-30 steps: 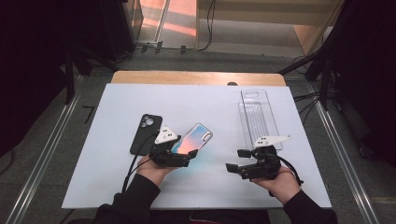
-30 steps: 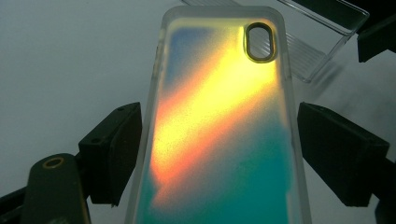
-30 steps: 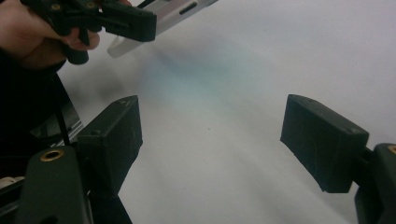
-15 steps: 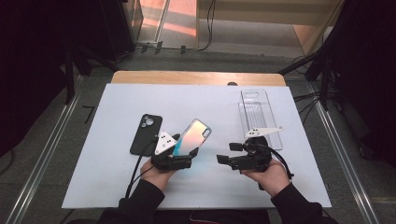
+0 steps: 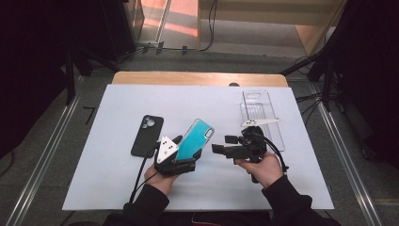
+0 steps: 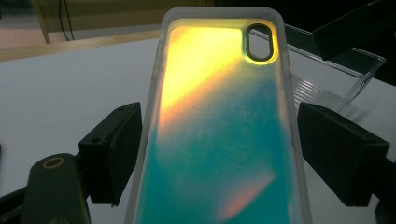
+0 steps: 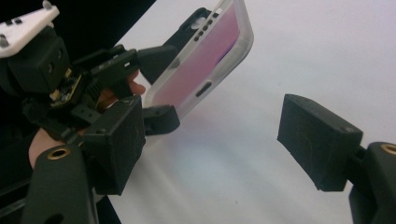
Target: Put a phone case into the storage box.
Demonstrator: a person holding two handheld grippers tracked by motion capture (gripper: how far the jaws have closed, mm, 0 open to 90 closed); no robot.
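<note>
White sheeting covers the surface (image 5: 117, 188), which stands on a grey floor between dark stands. On it lie a black phone (image 5: 147, 135) at the left and a clear tray (image 5: 263, 115) at the right rear.

Step in hand: presentation of the iridescent phone case (image 5: 195, 139). The left gripper (image 5: 181, 153) clamps the case across its width near the lower end and holds it tilted up off the surface; in the left gripper view both fingers (image 6: 114, 149) press on the case edges (image 6: 224, 140).

The right gripper (image 5: 225, 143) hovers just beside the case, aimed at it. Its fingers (image 7: 320, 140) stand wide apart with nothing between them and have just been closing slightly.

Next move, as a judgement: bring the right gripper onto the free long edge of the case, square to it, before closing. The soft rim may flex or slip if gripped at a corner.
</note>
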